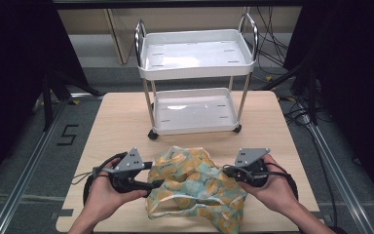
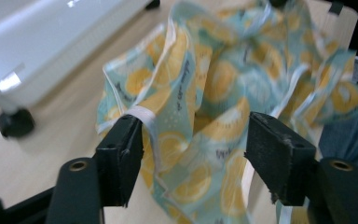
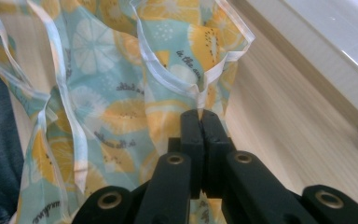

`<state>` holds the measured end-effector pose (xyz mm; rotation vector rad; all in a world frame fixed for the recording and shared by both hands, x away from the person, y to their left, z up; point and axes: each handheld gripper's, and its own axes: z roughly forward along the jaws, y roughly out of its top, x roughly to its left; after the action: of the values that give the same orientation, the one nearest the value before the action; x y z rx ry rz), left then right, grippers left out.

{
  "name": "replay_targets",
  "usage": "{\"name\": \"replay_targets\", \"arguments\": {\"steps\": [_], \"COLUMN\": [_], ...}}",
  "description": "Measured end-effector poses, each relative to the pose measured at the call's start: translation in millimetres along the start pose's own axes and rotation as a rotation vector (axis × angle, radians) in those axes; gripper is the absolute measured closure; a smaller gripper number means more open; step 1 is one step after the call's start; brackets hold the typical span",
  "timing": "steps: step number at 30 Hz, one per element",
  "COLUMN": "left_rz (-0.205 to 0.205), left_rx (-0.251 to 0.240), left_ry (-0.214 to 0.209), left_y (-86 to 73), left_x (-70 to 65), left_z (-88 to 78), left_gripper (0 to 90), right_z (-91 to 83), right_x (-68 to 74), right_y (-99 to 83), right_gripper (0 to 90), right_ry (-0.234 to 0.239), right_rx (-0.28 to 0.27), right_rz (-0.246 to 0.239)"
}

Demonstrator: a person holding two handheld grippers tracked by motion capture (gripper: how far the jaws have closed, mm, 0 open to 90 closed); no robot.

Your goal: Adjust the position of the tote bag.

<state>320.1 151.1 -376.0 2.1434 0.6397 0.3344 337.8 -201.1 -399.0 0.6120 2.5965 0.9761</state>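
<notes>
cloth: we see it bunched, lower middle; not yet spread
right gripper: pinching its hem
left gripper: wide apart around cloth; grab is left

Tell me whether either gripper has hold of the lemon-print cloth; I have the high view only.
Observer: The right gripper does. In its own view the jaws are shut on a white hem of the lemon-print cloth.
Operator: Report the left one.
Observer: The left gripper is open. Its jaws stand wide apart with cloth between them, and a white-edged fold lies against the tip of one jaw.
Operator: Check what lies beyond the cloth on the left gripper's side.
Observer: The white cart is near there; one black caster stands on the wooden table, apart from the cloth.
</notes>
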Motion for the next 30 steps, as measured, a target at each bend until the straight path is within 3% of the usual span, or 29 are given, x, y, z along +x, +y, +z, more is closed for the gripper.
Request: {"name": "replay_targets", "arguments": {"steps": [3, 4, 5, 7, 10, 15, 17, 19, 21, 25, 27, 30], "left_rz": [0.009, -0.020, 0.005, -0.026, -0.003, 0.031, 0.049, 0.073, 0.102, 0.125, 0.100, 0.064], "left_rx": [-0.035, -0.037, -0.016, -0.009, 0.005, 0.013, 0.045, 0.074, 0.121, 0.208, 0.207, 0.222], "left_ry": [0.014, 0.024, 0.019, 0.037, 0.047, -0.032, -0.041, -0.044, -0.067, -0.077, -0.077, -0.074], "left_y": [10.8, 11.6, 11.8, 8.2, 5.7, 20.9, 28.5, 34.1, 37.7, 43.3, 45.8, 48.1], "left_x": [2.9, 1.7, 4.6, 6.5, 8.5, 0.6, 3.3, 5.3, 6.5, 5.5, 5.0, 2.6], "left_z": [-5.1, -6.7, -9.5, -11.9, -8.9, 27.8, 46.8, 64.4, 78.1, 90.6, 92.8, 95.5], "left_gripper": [37.4, 37.8, 38.2, 38.5, 38.3, 36.0, 38.2, 43.2, 50.5, 79.0, 87.5, 89.1], "right_z": [-2.7, -3.0, -3.7, -6.3, -9.9, -10.5, -9.4, -10.1, -9.2, -8.2, -9.7, -12.4], "right_x": [-2.7, -3.7, -4.9, -7.1, -9.0, -10.6, -10.2, -11.8, -10.4, -14.6, -15.9, -14.0], "right_y": [0.8, 0.6, 0.5, 0.4, -0.1, 0.0, 0.9, 2.7, 3.0, 3.5, 4.1, 5.4], "right_gripper": [90.0, 90.0, 90.0, 90.0, 90.0, 90.0, 90.0, 90.0, 90.0, 90.0, 86.4, 77.2], "right_ry": [0.000, -0.013, -0.017, -0.018, -0.026, -0.018, -0.037, -0.014, -0.028, -0.029, -0.019, -0.037], "right_rx": [0.008, -0.001, -0.007, -0.016, -0.030, -0.024, -0.041, -0.030, -0.044, -0.040, -0.036, -0.059], "right_rz": [0.013, 0.014, 0.013, 0.018, 0.020, 0.031, 0.035, 0.004, 0.035, 0.018, 0.020, 0.024]}}
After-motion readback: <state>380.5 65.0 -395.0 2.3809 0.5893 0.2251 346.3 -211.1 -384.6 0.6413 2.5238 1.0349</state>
